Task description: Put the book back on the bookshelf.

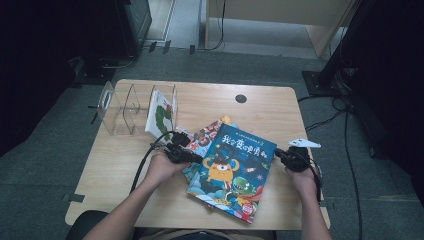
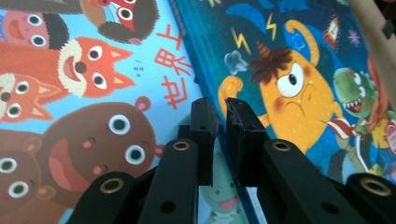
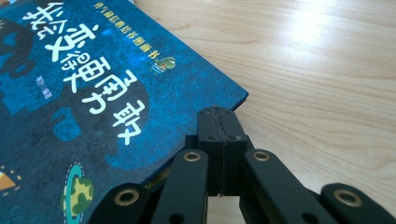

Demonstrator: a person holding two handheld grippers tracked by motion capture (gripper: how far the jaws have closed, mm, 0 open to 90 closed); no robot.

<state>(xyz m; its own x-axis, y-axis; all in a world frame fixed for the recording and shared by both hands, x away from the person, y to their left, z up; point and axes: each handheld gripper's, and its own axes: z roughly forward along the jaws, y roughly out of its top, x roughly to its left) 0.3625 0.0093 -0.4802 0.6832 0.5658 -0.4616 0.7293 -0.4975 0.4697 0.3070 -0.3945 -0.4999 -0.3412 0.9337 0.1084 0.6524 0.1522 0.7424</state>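
The blue monster picture book (image 1: 235, 170) lies topmost on a fanned stack at mid-surface, with the left claw (image 2: 219, 109) nearly clenched at its left edge and the right claw (image 3: 218, 122) clenched empty by its right corner, probably to steady or square it.

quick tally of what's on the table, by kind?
Picture books lying flat: 2 (blue monster book, animal book under it)
Book standing in rack: 1
Clear book rack: 1
Handheld grippers: 2 (left, right)
Total: 6
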